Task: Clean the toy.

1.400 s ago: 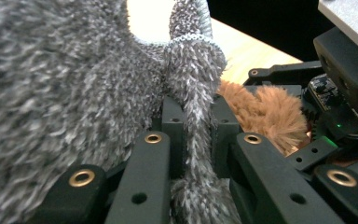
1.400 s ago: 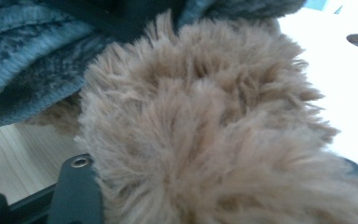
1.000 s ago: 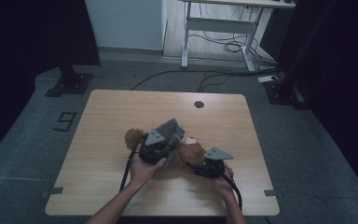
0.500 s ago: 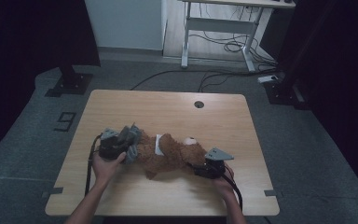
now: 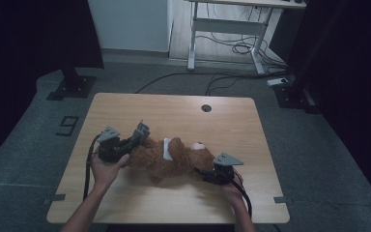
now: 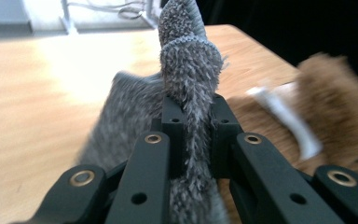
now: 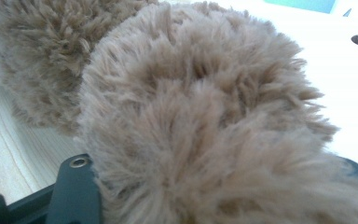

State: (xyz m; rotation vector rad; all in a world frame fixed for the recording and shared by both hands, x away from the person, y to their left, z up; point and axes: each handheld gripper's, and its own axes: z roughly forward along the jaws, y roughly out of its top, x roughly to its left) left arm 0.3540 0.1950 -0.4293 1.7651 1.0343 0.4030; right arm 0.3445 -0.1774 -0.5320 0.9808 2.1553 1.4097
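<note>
A brown furry teddy bear lies on its side mid-way across the pale wooden tabletop. The left hand-held gripper pinches a grey fuzzy cloth at the bear's left end. The right hand-held gripper presses into the bear's fur; its grip cannot be told.

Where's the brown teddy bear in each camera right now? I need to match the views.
High view: teddy bear lies mid-table, between both grippers.
Left gripper view: its brown fur at right, behind the grey cloth pinched in the fingers.
Right gripper view: close-up fur across most of the frame.
Shared landmark: the wooden table.
</note>
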